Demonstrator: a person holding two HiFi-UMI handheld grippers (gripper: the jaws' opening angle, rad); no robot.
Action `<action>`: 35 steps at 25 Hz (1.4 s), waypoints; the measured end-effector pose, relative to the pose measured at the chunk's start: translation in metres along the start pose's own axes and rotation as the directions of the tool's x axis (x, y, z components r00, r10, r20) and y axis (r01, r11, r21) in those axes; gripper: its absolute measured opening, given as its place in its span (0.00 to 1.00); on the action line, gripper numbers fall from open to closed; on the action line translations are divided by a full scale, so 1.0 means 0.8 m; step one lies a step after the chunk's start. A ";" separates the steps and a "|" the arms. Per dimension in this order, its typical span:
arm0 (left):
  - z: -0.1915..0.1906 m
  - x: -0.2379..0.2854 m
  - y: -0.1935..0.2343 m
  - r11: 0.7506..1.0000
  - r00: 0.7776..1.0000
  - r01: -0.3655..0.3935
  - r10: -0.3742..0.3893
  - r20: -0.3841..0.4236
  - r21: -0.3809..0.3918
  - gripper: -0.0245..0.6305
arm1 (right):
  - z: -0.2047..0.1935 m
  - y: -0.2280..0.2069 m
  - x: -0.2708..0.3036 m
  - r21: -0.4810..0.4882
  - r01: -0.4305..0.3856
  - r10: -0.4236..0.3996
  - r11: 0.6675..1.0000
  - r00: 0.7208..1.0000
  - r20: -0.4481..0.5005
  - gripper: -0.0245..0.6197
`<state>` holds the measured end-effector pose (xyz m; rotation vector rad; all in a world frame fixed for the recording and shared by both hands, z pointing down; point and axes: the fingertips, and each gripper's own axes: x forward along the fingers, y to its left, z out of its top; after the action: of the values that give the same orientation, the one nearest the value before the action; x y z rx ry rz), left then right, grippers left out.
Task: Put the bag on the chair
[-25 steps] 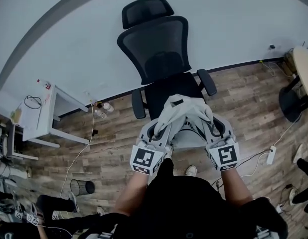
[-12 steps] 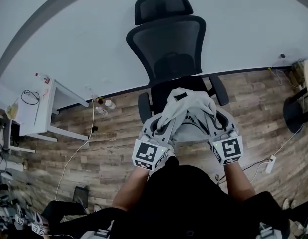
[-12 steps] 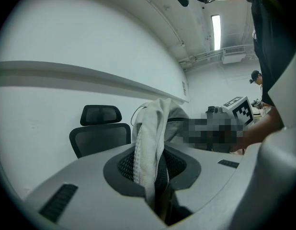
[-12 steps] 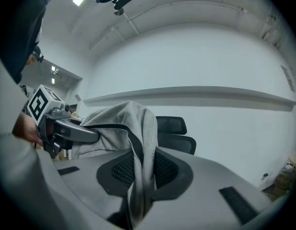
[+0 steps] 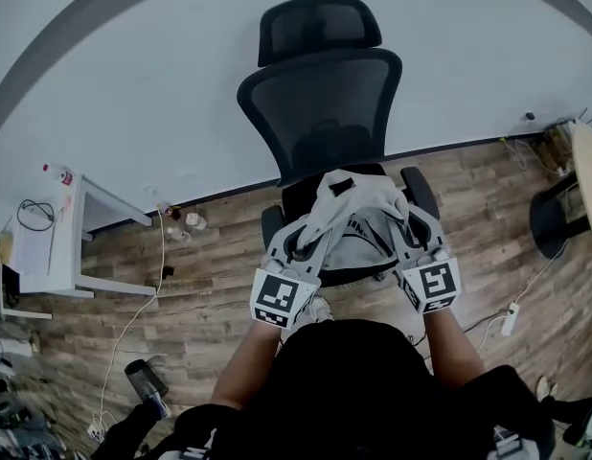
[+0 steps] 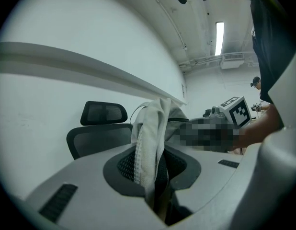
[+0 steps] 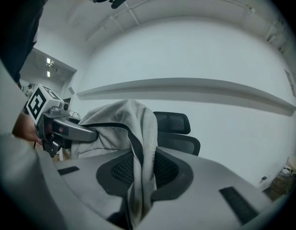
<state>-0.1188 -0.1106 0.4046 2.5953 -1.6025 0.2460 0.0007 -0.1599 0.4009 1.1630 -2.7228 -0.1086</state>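
A pale grey cloth bag (image 5: 358,209) with dark trim hangs in the air over the seat of a black mesh office chair (image 5: 325,113). My left gripper (image 5: 315,233) is shut on the bag's left edge, and my right gripper (image 5: 397,230) is shut on its right edge. In the left gripper view the bag's fabric (image 6: 150,143) is pinched between the jaws, with the chair's headrest (image 6: 102,113) behind it. The right gripper view shows the bag's cloth (image 7: 138,152) clamped likewise, the chair (image 7: 179,133) beyond it and the left gripper (image 7: 81,133) at the left.
The chair stands against a white wall on a wood floor (image 5: 200,286). A small white table (image 5: 56,228) is at the left with bottles (image 5: 181,220) near it. A cable and a power strip (image 5: 509,319) lie at the right, beside a dark round base (image 5: 555,223).
The bag and both grippers have moved forward, closer over the chair's seat. The view has shifted, so the chair sits more centred. Both grips are unchanged.
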 end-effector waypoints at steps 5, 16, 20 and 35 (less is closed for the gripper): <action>-0.007 0.014 0.033 1.000 1.000 0.022 -0.023 -0.013 -0.017 0.17 | -0.002 0.000 0.033 0.007 0.005 -0.005 1.000 1.000 -0.019 0.16; -0.015 0.046 0.071 1.000 0.999 0.029 -0.030 -0.043 -0.007 0.17 | -0.009 -0.016 0.080 0.009 -0.003 0.003 1.000 0.999 -0.047 0.16; -0.024 0.064 0.084 0.999 0.999 0.014 -0.015 -0.052 -0.029 0.17 | -0.019 -0.026 0.100 0.010 -0.024 0.024 1.000 0.998 -0.054 0.16; -0.087 0.166 0.137 0.996 0.978 -0.049 0.032 -0.205 -0.075 0.17 | -0.099 -0.082 0.199 0.058 -0.160 0.167 0.985 0.971 -0.170 0.16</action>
<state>-0.1646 -0.2659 0.4954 2.3923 -1.5616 0.4264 -0.0455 -0.3202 0.4914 0.9063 -2.6632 0.0719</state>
